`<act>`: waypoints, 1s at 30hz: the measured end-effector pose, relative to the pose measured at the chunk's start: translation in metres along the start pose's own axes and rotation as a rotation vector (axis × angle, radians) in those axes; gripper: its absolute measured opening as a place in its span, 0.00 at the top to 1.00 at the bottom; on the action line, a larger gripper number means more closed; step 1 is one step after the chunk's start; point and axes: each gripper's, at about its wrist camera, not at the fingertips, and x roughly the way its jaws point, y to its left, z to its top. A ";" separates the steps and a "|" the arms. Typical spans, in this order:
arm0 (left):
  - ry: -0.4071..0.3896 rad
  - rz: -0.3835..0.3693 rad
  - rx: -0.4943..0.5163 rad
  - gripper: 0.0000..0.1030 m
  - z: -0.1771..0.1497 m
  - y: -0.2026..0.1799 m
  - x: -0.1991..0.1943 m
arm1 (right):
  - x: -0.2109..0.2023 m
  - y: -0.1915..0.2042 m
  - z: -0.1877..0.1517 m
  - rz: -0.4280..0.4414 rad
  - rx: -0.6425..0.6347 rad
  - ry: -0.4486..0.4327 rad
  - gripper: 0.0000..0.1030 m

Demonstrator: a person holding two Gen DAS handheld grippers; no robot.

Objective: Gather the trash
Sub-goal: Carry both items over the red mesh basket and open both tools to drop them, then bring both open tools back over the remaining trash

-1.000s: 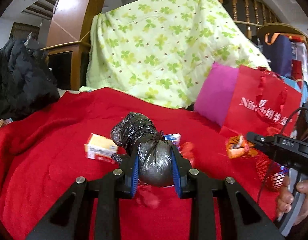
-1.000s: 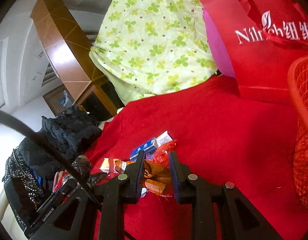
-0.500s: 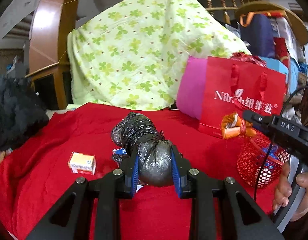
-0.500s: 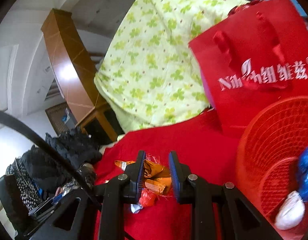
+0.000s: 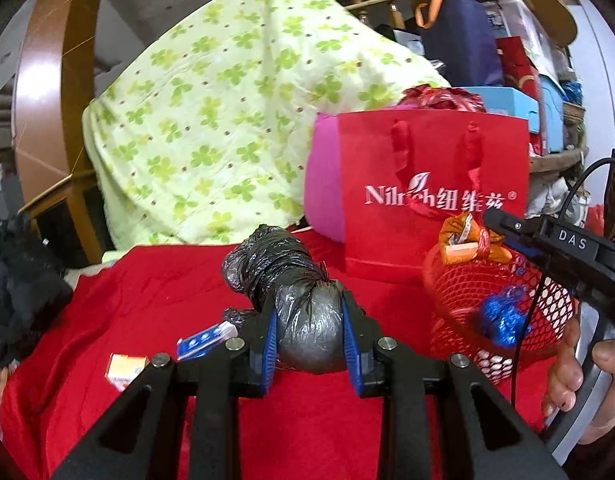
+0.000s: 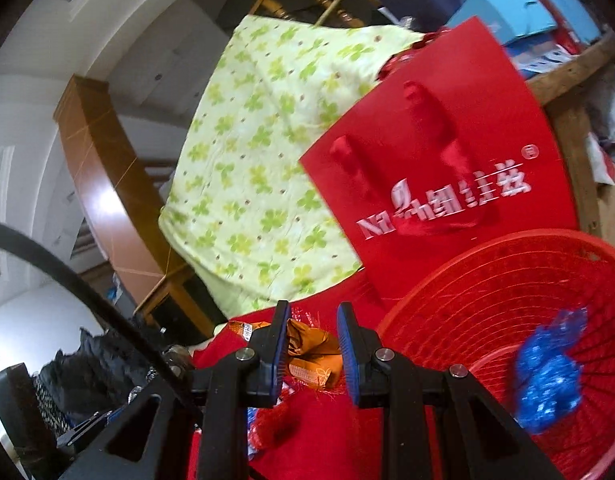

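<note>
A: Your left gripper [image 5: 310,330] is clamped on the knotted black trash bag [image 5: 291,292]. The bag hangs above the red blanket [image 5: 147,292], its round body between the blue pads and its twisted neck running up and away from you, leaning left. So its long axis lies roughly along the fingers.

B: And your right gripper [image 6: 312,346]?

A: Pinched on an orange wrapper [image 6: 313,354], crumpled, with no clear long axis. In the left view that wrapper [image 5: 469,242] sits just over the rim of the red mesh basket [image 5: 459,292].

B: What's around you?

A: A blue foil wrapper [image 6: 547,376] lies inside the basket [image 6: 487,288]. The red paper gift bag [image 5: 431,184] stands directly behind it, a pink cushion [image 5: 321,184] beside that, and a clover-print quilt [image 5: 211,120] is draped further back. On the blanket to your left lie a blue-and-white packet [image 5: 205,338] and a small orange box [image 5: 125,366]. Your right hand [image 5: 583,376] shows at the frame's edge.
</note>
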 end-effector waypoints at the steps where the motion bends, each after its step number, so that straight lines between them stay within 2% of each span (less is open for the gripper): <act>1: -0.004 -0.005 0.010 0.70 0.003 -0.004 0.001 | -0.003 -0.005 0.003 -0.004 0.008 -0.005 0.76; 19: -0.058 -0.110 0.112 0.70 0.047 -0.069 0.015 | -0.033 -0.066 0.026 -0.095 0.134 -0.068 0.76; 22: -0.063 -0.166 0.115 0.69 0.051 -0.081 0.019 | -0.039 -0.074 0.028 -0.112 0.150 -0.080 0.76; 27: -0.039 -0.340 0.099 0.68 0.050 -0.105 0.036 | -0.043 -0.087 0.031 -0.147 0.186 -0.081 0.74; 28: -0.028 -0.358 0.098 0.62 0.048 -0.108 0.040 | -0.043 -0.090 0.031 -0.156 0.197 -0.081 0.73; 29: -0.009 -0.378 0.099 0.50 0.045 -0.112 0.045 | -0.044 -0.093 0.031 -0.160 0.207 -0.081 0.73; 30: 0.001 -0.385 0.098 0.45 0.043 -0.114 0.048 | -0.043 -0.095 0.032 -0.159 0.219 -0.077 0.72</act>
